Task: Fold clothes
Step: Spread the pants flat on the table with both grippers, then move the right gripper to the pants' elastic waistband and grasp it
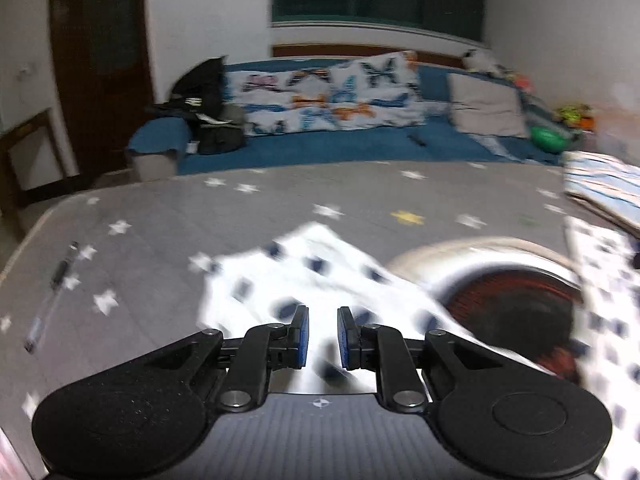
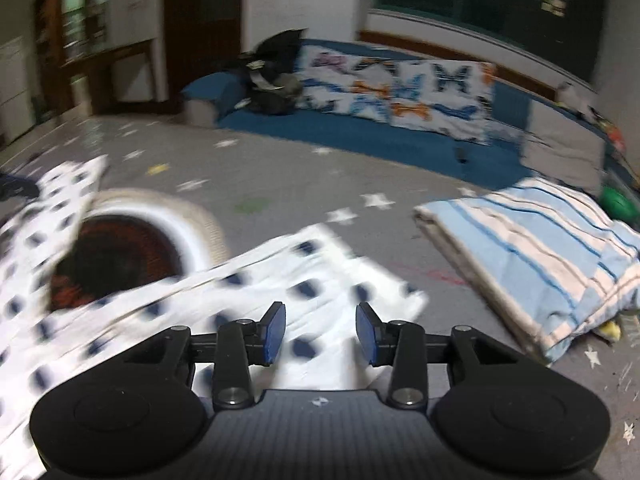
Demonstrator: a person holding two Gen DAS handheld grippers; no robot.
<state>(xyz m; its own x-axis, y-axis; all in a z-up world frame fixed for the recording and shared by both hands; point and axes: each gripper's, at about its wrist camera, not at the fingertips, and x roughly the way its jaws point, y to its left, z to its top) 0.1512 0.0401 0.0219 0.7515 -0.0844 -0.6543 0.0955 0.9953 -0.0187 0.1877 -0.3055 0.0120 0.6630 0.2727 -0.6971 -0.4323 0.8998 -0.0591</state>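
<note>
A white garment with dark blue dots (image 1: 304, 276) lies spread on the grey star-patterned surface (image 1: 160, 220) and drapes over a round basket (image 1: 508, 300). It also shows in the right wrist view (image 2: 280, 284), blurred. My left gripper (image 1: 323, 336) is open with a narrow gap, just above the garment's near part. My right gripper (image 2: 321, 332) is open wider, over the garment's right end. Neither holds anything.
A pen (image 1: 52, 296) lies at the left on the grey surface. A folded blue-striped cloth (image 2: 532, 252) lies to the right. The basket (image 2: 120, 248) holds dark and red items. Behind is a blue couch (image 1: 340, 148) with a butterfly-print pillow (image 1: 332, 96).
</note>
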